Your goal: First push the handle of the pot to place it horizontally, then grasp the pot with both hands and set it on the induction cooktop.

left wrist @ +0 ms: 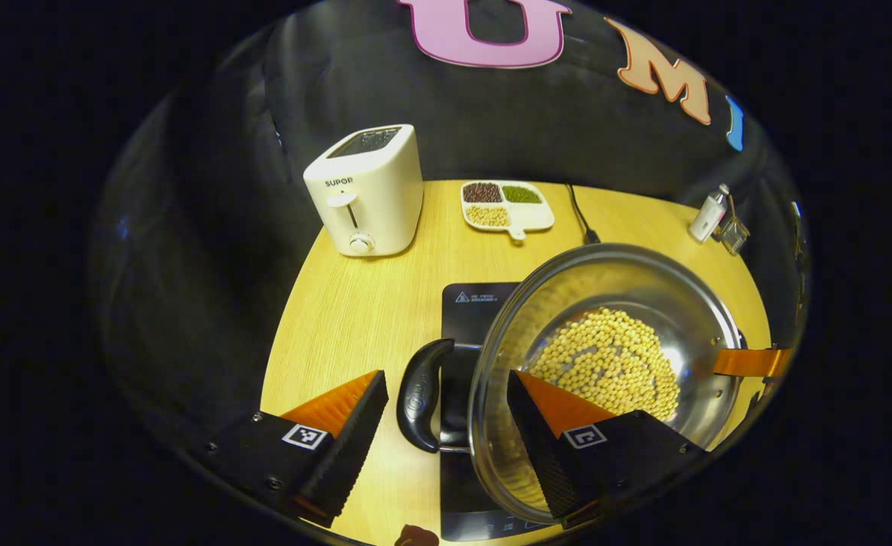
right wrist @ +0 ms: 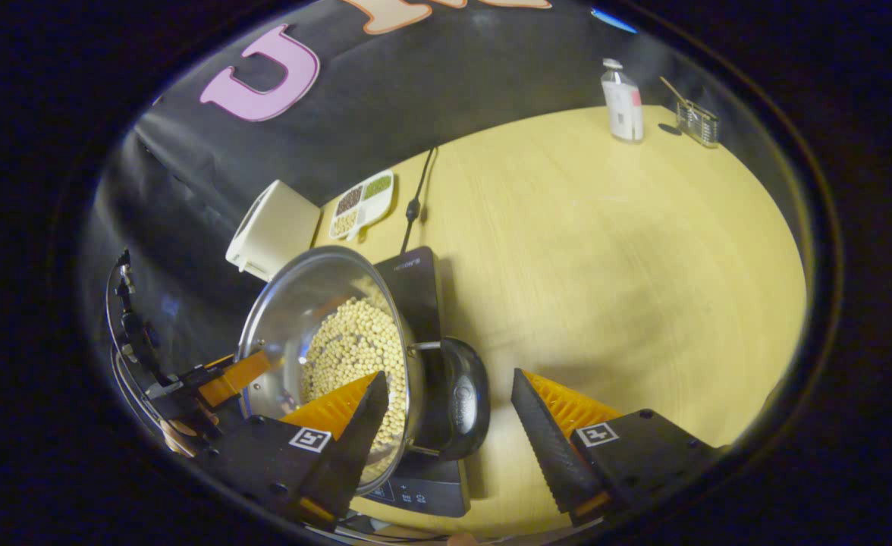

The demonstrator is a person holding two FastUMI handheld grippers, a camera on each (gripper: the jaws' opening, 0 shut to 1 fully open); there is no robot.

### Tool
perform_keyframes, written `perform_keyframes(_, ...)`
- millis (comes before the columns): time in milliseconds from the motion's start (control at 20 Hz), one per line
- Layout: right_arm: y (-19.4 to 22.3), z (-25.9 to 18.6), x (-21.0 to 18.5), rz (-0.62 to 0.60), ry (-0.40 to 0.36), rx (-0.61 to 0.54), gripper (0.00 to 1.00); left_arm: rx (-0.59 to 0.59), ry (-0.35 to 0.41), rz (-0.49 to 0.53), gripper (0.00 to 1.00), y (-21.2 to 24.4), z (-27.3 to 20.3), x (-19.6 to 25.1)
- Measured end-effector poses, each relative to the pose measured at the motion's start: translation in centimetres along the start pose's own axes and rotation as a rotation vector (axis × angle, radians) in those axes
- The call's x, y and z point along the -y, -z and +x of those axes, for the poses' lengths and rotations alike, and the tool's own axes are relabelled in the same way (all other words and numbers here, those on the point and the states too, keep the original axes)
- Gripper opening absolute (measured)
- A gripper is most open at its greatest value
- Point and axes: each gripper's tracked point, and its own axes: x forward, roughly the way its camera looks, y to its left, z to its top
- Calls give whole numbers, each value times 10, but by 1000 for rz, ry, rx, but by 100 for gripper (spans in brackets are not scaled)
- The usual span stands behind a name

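The steel pot [left wrist: 613, 356] with pale beans [left wrist: 609, 364] inside is over the black cooktop [left wrist: 476, 303] on the wooden table [left wrist: 355, 303]; whether its base touches the cooktop, I cannot tell. In the left gripper view, the left gripper [left wrist: 446, 421] is wide open, and its 2 fingers stand on both sides of one black handle [left wrist: 419, 394] and the pot wall, with one finger inside the pot, and neither finger presses on them. In the right gripper view, the right gripper [right wrist: 446, 413] is also wide open around the other handle [right wrist: 457, 398], one finger over the beans [right wrist: 355, 341] inside the pot [right wrist: 325, 318], the other over the bare table [right wrist: 605, 250]. The left gripper [right wrist: 222, 379] also shows there at the far rim. The cooktop [right wrist: 416, 280] lies under the pot with its cord [right wrist: 414, 205] going to the back. Behind stand a white toaster [left wrist: 366, 189] and a tray [left wrist: 507, 205] with 3 kinds of grains. A bottle [right wrist: 622, 102] and a small glass holder [right wrist: 696, 121] stand far at the table's edge.
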Motion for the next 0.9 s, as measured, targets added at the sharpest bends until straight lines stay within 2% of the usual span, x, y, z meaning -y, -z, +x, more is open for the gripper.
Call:
perform_keyframes(50,-6,-9,3,8,5,33,100,28,9,-7,97,-5,-5,5)
perform_keyframes(100,-13,-19,7,14,11,65,100,52,6,-2,97,-9,-9,8)
perform_keyframes(150,-19,-28,13,18,21,91,93,65,-6,10,97,-13,-13,8)
perform_keyframes(350,-33,-69,38,16,68,190,92,130,-23,57,98,-31,-34,22)
perform_keyframes(400,-34,-80,44,15,77,209,100,144,-21,67,98,-34,-41,28)
perform_keyframes(450,-35,-91,50,10,81,226,92,160,-20,74,98,-38,-49,35)
perform_keyframes(600,-41,-120,66,-32,97,279,92,213,-39,96,96,-46,-80,53)
perform_keyframes(750,-55,-157,74,-86,82,355,93,284,-72,109,96,-57,-121,77)
perform_keyframes(800,-61,-173,76,-105,69,383,100,310,-80,109,96,-61,-137,88)
perform_keyframes(850,-70,-191,76,-126,54,416,93,339,-87,106,96,-66,-152,100)
perform_keyframes(900,-79,-209,77,-149,41,453,93,375,-90,98,96,-70,-169,113)
